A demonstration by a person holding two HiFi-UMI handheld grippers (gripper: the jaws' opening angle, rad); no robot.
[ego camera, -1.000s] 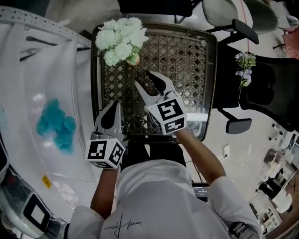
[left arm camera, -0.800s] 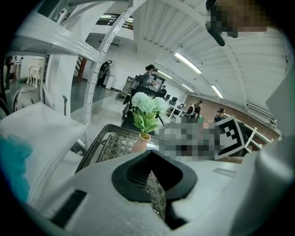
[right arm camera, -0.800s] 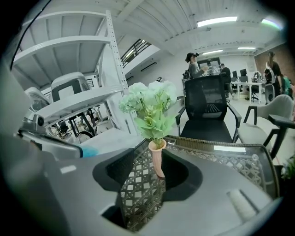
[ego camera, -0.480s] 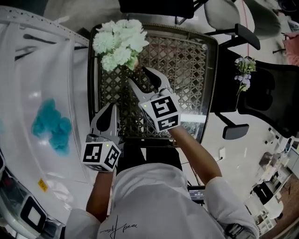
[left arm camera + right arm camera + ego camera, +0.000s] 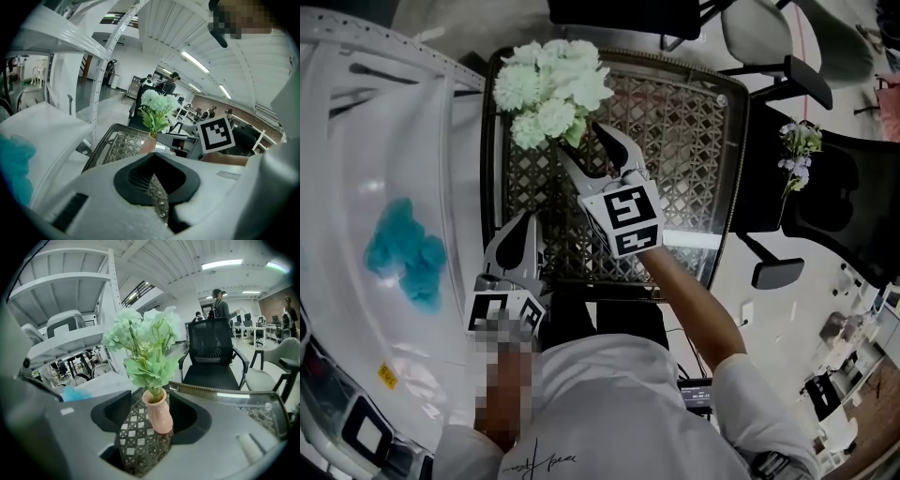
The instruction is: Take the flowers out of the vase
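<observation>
Pale green-white flowers [image 5: 548, 80] stand in a small pink vase [image 5: 158, 411] at the far left corner of the wicker-patterned table [image 5: 694, 159]. My right gripper [image 5: 579, 141] is open, its jaws have just been opening, and they reach up to the vase under the blooms. In the right gripper view the vase stands upright in the gap of that gripper [image 5: 151, 401], and neither pad presses on it. My left gripper [image 5: 523, 225] hangs back at the table's near left edge, shut and empty. From the left gripper view the flowers [image 5: 159, 108] show far ahead beyond the shut left gripper [image 5: 152, 157].
A white shelf surface [image 5: 384, 169] with a teal clump [image 5: 405, 253] lies left of the table. Black office chairs stand behind and to the right [image 5: 848, 197], one with a sprig of purple flowers [image 5: 797, 145]. People stand in the background of both gripper views.
The right gripper has moved forward to the vase and its jaws have spread wider. The left gripper has stayed where it was.
</observation>
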